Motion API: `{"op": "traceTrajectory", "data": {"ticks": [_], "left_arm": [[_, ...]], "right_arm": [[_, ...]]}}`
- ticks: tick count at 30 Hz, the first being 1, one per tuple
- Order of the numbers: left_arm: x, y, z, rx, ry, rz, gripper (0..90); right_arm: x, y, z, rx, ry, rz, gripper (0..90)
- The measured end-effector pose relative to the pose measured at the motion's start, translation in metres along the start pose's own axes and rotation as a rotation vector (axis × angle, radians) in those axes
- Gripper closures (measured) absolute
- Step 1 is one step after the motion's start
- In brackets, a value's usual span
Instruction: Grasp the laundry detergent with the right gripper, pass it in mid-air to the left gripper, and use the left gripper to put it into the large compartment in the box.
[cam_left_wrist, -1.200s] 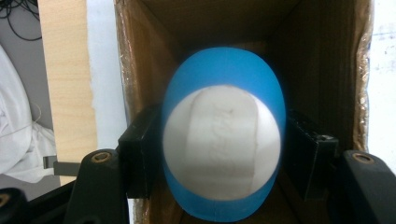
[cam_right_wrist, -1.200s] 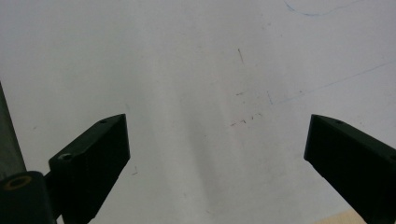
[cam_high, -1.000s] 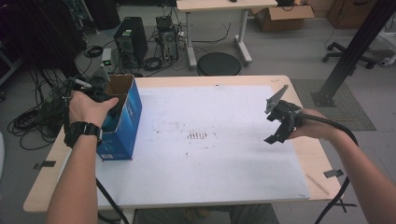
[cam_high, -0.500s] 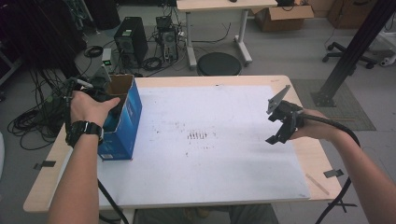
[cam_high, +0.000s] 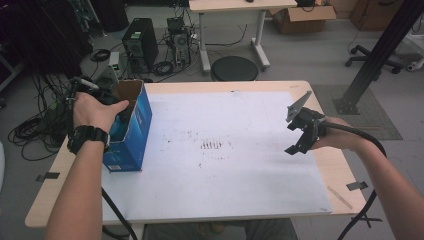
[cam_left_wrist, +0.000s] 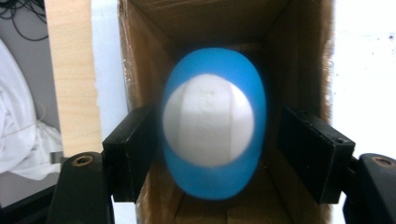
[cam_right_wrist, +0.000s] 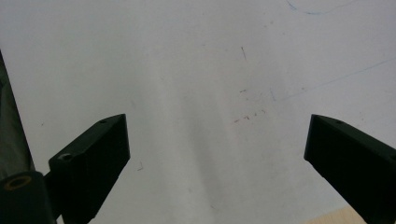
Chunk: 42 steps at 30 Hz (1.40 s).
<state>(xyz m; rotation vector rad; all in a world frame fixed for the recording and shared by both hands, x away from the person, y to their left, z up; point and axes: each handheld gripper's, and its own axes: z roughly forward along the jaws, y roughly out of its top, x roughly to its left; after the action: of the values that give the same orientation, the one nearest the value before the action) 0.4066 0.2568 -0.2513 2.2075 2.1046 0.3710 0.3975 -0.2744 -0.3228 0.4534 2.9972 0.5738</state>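
My left gripper (cam_left_wrist: 215, 154) sits over the open top of the blue box (cam_high: 131, 131), which stands on the left side of the table (cam_high: 345, 172), partly on the white sheet (cam_high: 225, 165) that covers most of the tabletop. Looking along its jaws, I see the brown cardboard inside of the box straight ahead, and a blue and white ball (cam_left_wrist: 214, 123) between the two black fingers (cam_left_wrist: 130, 149). The jaws have just been opening, and there is a clear gap between the ball and the finger on the right of that view. On the other side the ball's edge overlaps the finger, and because the ball is blurred I cannot tell for sure whether it touches there. So I read the fingers as apart and no longer pressing on the ball, which is inside the mouth of the box. From above, my left hand (cam_high: 95, 111) covers the gripper at the box's top edge, with a black watch (cam_high: 87, 139) on the wrist. My right gripper (cam_right_wrist: 219, 154) is well apart from all that, over the right side of the white sheet, near its edge. Its fingers stand wide apart with nothing between them, and under them I see bare sheet with a few faint marks.
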Motion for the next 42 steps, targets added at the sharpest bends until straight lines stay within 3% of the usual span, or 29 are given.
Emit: {"op": "traceTrajectory", "data": {"ticks": [11,14,19,21,24,27,28,31,32,33,34,37,42], "left_arm": [[-0.013,0.000,-0.042,-0.062,0.004,0.067,26.0],[-0.027,-0.001,-0.054,-0.080,-0.003,0.124,25.0],[-0.048,0.000,-0.062,-0.104,-0.027,0.189,22.7],[-0.052,-0.001,-0.062,-0.106,-0.028,0.205,20.7],[-0.071,-0.001,-0.058,-0.109,-0.052,0.261,18.9],[-0.081,-0.002,-0.054,-0.110,-0.077,0.283,17.2],[-0.091,-0.002,-0.049,-0.105,-0.090,0.316,17.0],[-0.102,-0.002,-0.045,-0.106,-0.105,0.347,15.1],[-0.113,-0.003,-0.041,-0.104,-0.121,0.385,14.4],[-0.113,-0.003,-0.041,-0.104,-0.121,0.385,14.1],[-0.124,-0.004,-0.037,-0.104,-0.138,0.417,13.6],[-0.139,-0.005,-0.030,-0.099,-0.154,0.465,10.9],[-0.154,-0.008,-0.021,-0.084,-0.179,0.496,8.1]], "right_arm": [[-0.001,0.009,-0.005,-0.013,-0.002,-0.012,6.7],[-0.001,0.014,-0.005,-0.016,0.001,-0.022,6.6],[0.001,0.020,-0.004,-0.016,0.010,-0.036,6.4],[0.002,0.022,-0.004,-0.016,0.011,-0.042,6.3],[0.003,0.025,-0.003,-0.016,0.016,-0.049,6.2],[0.003,0.027,-0.003,-0.015,0.019,-0.052,6.2],[0.003,0.028,-0.002,-0.016,0.022,-0.055,6.0],[0.004,0.030,-0.001,-0.017,0.026,-0.057,5.9],[0.004,0.031,0.000,-0.018,0.032,-0.059,5.7],[0.004,0.031,0.000,-0.018,0.037,-0.060,5.6],[0.004,0.031,0.000,-0.020,0.039,-0.059,5.5],[0.004,0.032,0.001,-0.024,0.043,-0.056,5.1],[0.004,0.032,0.001,-0.027,0.048,-0.059,4.5]]}}
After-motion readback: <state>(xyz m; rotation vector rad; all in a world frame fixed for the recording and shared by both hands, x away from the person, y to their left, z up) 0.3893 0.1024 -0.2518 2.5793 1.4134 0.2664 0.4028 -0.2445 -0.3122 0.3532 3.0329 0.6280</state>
